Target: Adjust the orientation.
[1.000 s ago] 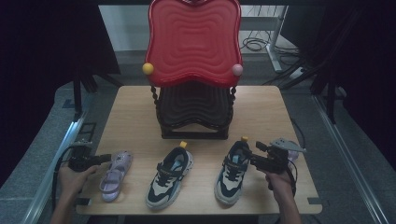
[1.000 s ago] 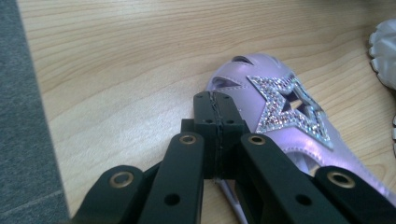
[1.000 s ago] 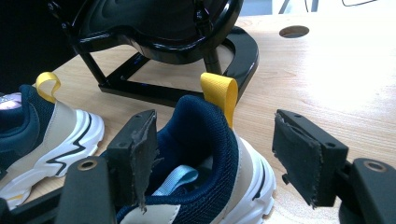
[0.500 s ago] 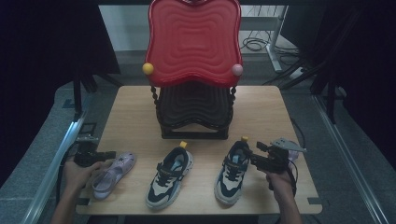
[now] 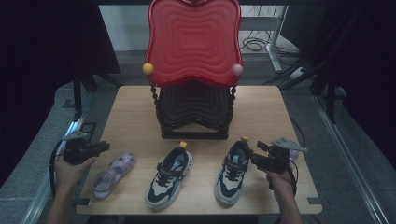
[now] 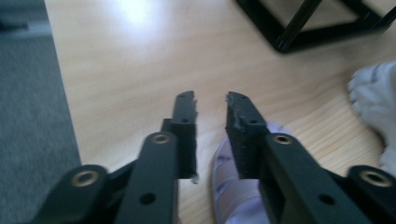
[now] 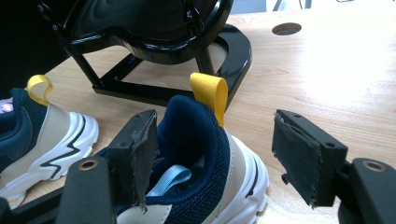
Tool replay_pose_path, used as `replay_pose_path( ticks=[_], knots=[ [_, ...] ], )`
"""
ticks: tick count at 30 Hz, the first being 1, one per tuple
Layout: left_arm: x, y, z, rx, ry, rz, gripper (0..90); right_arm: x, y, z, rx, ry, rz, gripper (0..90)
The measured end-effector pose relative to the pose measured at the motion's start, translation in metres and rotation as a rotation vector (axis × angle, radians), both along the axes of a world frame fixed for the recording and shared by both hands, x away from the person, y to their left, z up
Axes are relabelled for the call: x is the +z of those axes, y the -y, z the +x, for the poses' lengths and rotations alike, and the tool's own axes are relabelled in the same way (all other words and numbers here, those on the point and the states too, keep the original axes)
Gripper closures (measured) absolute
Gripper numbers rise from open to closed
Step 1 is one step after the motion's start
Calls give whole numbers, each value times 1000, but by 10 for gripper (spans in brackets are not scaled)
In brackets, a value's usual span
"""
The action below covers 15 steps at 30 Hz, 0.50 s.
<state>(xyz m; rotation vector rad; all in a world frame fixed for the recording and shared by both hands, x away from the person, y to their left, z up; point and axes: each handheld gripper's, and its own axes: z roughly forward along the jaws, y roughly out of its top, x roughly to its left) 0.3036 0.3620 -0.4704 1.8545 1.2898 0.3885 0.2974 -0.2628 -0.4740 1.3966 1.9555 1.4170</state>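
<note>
A lilac sandal [image 5: 109, 173] lies on the wooden table [image 5: 130, 107] at the front left. My left gripper [image 5: 105, 146] hovers just above and left of it. Its jaws have just been opening and stand a little apart, with nothing between them. The left gripper view looks past the left gripper [image 6: 212, 100] down onto the sandal [image 6: 233, 191]. Two navy and cream sneakers [image 5: 170, 177] [image 5: 233, 170] stand side by side at the front. My right gripper [image 5: 251, 157] is open astride the heel of the right sneaker [image 7: 201, 140]. One pad is at the collar, the other well clear.
A black stand [image 5: 194, 112] bearing a tall red wavy panel [image 5: 194, 42] fills the table's middle back, with a yellow ball [image 5: 148, 68] and a pink ball [image 5: 237, 70] at its sides. Cables lie on the floor behind. Bare wood lies left and right of the stand.
My left gripper has let go of the lilac sandal and risen off it. The sandal has swung so that its toe points more to the front left. The right gripper has stayed put.
</note>
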Motion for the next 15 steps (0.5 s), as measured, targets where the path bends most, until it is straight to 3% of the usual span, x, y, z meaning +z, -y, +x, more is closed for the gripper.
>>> replay_pose_path(
  ticks=[2, 3, 4, 7, 12, 15],
  knots=[
    [5, 2, -3, -4, 23, -6, 640, 1, 0, 0, 1, -2, 2, 319],
    [13, 7, -7, -10, 59, -19, 605, 1, 0, 0, 2, 2, 3, 319],
    [13, 7, -7, -10, 59, -19, 573, 1, 0, 0, 2, 2, 3, 319],
    [34, 16, -14, -19, 111, -55, 497, 2, -2, 0, 13, 4, 2, 319],
    [52, 32, -21, -50, 139, -62, 441, 1, -2, 4, 16, 1, 2, 319],
    [61, 53, -26, -109, 131, -61, 441, 1, -3, 5, 18, 1, 2, 322]
  ],
)
